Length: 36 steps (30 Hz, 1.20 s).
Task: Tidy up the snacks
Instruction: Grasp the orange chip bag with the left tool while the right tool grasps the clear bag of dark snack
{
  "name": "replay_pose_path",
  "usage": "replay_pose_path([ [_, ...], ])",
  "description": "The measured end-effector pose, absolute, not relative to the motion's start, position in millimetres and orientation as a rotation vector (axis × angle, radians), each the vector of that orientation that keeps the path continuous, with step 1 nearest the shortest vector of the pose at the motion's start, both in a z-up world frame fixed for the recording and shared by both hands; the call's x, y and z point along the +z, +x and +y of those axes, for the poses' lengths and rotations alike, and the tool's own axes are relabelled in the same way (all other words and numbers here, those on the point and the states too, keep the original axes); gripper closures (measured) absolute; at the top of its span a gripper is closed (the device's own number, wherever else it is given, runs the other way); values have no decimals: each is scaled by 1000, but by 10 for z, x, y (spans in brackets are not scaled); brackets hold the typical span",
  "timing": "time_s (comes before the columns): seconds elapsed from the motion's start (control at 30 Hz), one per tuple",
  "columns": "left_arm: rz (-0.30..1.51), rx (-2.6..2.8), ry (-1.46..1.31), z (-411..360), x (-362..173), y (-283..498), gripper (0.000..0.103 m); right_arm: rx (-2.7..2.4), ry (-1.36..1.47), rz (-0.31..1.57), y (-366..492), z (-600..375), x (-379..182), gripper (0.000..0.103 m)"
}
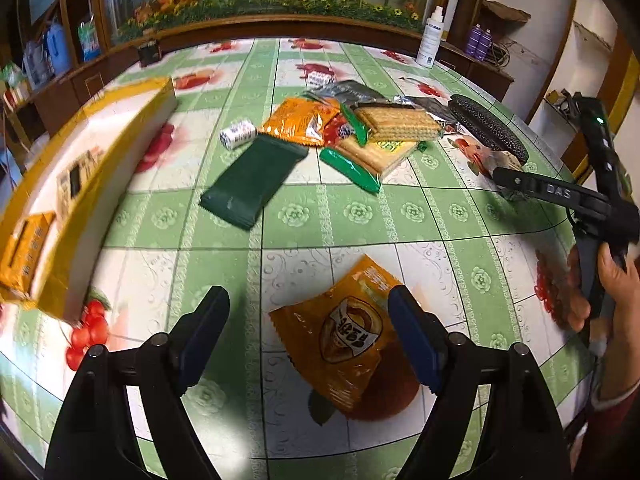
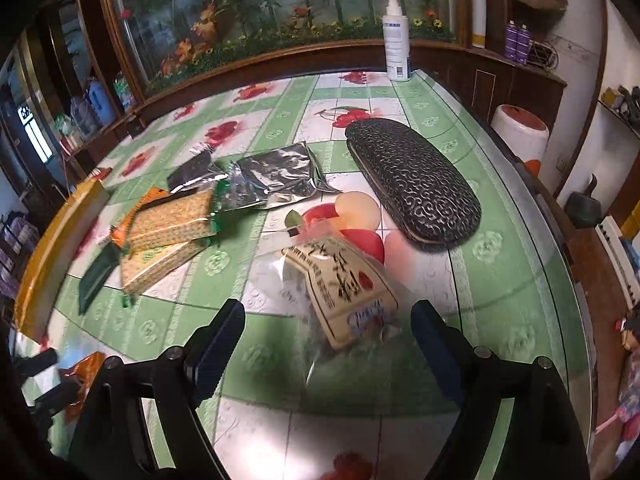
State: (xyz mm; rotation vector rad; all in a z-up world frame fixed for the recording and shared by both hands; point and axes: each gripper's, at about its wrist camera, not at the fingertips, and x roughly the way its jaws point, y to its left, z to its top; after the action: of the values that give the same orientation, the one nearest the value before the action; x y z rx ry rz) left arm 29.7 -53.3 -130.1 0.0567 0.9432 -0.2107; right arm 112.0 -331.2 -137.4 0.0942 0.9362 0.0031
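The left gripper (image 1: 308, 312), jaws standing apart and holding nothing, is hovering over the orange snack packet (image 1: 346, 338) lying near the table's (image 1: 400, 216) near edge, long axis diagonal between the fingers, while the right gripper (image 2: 328, 320), also apart, is facing a clear tea bag (image 2: 344, 284).

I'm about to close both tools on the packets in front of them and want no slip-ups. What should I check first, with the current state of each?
1. Left tool open: ok.
2. Orange packet between its fingers: ok.
3. Right tool open: ok.
4. Clear bag between its fingers: ok.
5. Glasses case apart from the bag: ok.
6. Room left in the yellow box: cannot tell.
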Motion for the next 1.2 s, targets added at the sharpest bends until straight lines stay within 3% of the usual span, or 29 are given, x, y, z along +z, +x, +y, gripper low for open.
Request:
replay_pose_path([
  [0.37, 916, -412, 330, -849, -1426, 364, 19, -8, 83, 960, 1189, -3332, -1442, 10],
  [0.6, 989, -578, 306, -808, -1423, 387, 19, -32, -61, 998, 1218, -3111, -1534, 2],
  [0.93, 1010, -753, 461, -872, -1452, 350, 18, -21, -60, 1002, 1225, -3090, -1539, 2],
  [1.0, 1008, -732, 510, -939, -1521, 312, 11, -22, -53, 1000, 1233, -3094, -1542, 2],
  [1.07, 998, -723, 493, -939, -1533, 299, 10, -26, -46, 995, 1237, -3097, -1537, 6],
  [1.1, 1002, -722, 475, -932, -1541, 303, 10, -30, -46, 992, 1233, -3104, -1528, 12],
  [1.17, 993, -705, 437, -911, -1549, 308, 10, -45, -46, 982, 1223, -3125, -1492, 34],
  [1.2, 982, -702, 430, -905, -1549, 290, 12, -38, -33, 985, 1222, -3138, -1474, 38],
])
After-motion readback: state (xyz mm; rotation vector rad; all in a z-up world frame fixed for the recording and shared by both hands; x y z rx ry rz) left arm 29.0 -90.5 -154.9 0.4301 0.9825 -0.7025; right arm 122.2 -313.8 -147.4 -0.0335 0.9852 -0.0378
